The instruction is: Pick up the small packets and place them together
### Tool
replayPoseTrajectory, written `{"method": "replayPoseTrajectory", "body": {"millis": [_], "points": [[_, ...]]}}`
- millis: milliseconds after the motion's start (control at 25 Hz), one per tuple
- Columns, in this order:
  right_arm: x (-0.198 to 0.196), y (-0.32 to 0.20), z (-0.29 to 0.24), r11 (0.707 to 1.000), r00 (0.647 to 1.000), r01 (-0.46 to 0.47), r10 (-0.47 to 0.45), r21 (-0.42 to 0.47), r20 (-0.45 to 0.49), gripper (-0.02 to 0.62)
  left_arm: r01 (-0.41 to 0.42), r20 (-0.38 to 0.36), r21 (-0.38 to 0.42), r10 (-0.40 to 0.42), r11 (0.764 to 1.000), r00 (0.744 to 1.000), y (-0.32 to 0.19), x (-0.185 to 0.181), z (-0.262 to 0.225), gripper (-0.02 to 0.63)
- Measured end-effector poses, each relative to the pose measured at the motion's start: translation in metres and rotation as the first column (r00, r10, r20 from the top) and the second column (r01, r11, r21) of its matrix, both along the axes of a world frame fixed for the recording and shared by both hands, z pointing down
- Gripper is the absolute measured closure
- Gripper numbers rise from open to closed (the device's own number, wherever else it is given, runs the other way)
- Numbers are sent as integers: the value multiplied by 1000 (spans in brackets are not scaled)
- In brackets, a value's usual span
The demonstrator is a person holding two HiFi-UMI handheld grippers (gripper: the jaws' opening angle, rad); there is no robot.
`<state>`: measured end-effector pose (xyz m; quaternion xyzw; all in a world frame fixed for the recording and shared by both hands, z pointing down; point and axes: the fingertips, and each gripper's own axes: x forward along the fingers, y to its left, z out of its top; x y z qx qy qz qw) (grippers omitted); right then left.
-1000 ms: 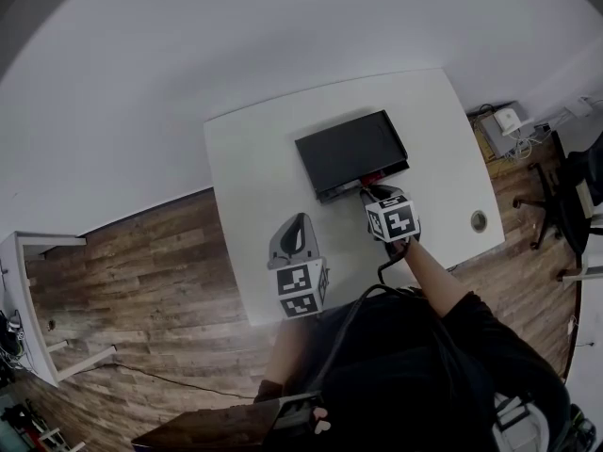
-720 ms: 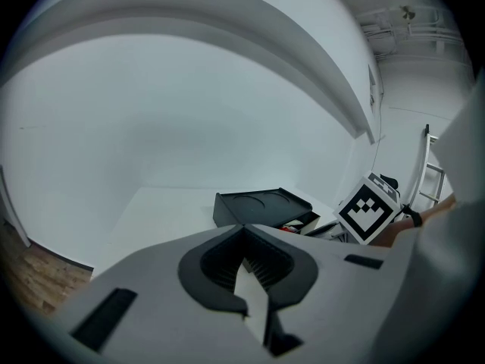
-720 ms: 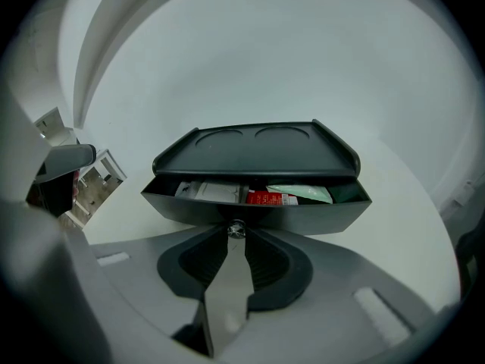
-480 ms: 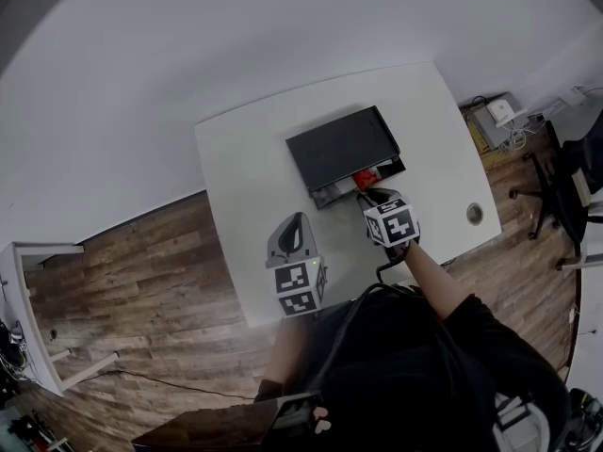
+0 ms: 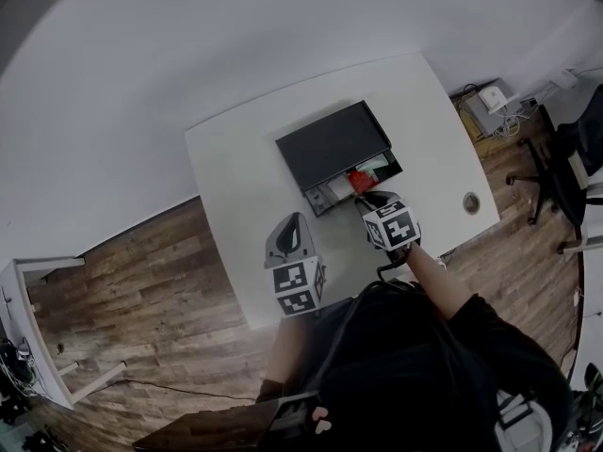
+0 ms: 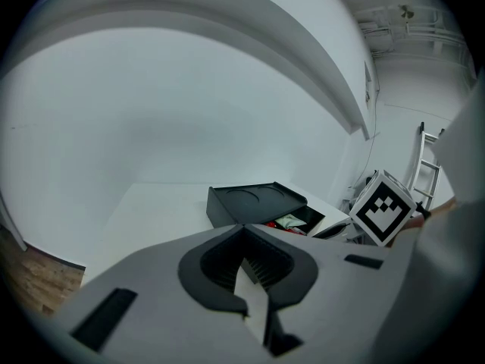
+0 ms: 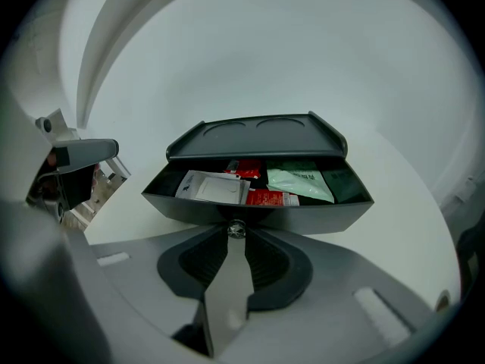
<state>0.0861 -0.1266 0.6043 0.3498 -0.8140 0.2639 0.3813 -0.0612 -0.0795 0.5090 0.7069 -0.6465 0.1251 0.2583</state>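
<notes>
Several small packets [image 7: 212, 188] are lying in the open drawer [image 7: 303, 212] on the worktop [image 5: 236, 168]; light, thin and floppy, each probably wants pinching by an edge. The right tool [image 7: 236, 233] is clenching the drawer's knob [image 7: 237, 228]; the left tool [image 6: 244, 227] is hovering closed, empty.

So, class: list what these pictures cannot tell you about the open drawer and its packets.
1. Print on the white packet, red packet and green packet: too small and blurred, right gripper view.
2. Packet count: they overlap, and the drawer runs back under the black box top.
3. The drawer knob: mostly covered by the right tool.
4. Left gripper view: the left tool covers the drawer's near part.
</notes>
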Motion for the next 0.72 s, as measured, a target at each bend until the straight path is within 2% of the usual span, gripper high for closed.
{"method": "replayPoseTrajectory", "body": {"millis": [720], "points": [[19,28,6,999,1000,3,-4,-42,-15,523,-27,-3,-29,27,999,1000,-2,3,12,607]]}}
